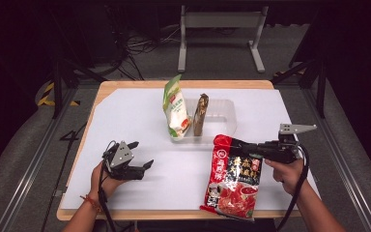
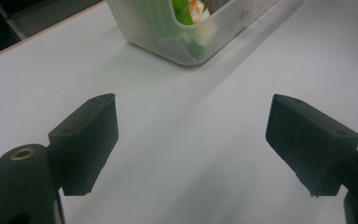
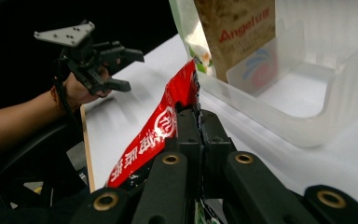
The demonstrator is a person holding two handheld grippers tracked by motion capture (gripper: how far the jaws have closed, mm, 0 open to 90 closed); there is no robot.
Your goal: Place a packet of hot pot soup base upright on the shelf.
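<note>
Two grippers, one in each of my hands, are over a white table (image 1: 140, 121), and I place everything against the clear plastic bin (image 1: 222, 118) at the table's middle. My right gripper (image 1: 241, 145) is clenched on the top edge of a red seasoning packet (image 1: 234, 179), which sits just in front of the bin, at its right end; the packet's lower end trails toward the table's near edge. In the right gripper view the jaws pinch the red film tightly, with the bin's wall just beyond. My left gripper (image 1: 142, 154) is released, its jaws spread wide with nothing between them, well to the left of the bin and nearer me. Inside the bin, a green and white pouch (image 1: 175, 108) and a brown packet (image 1: 201, 114) stand upright, side by side.
</note>
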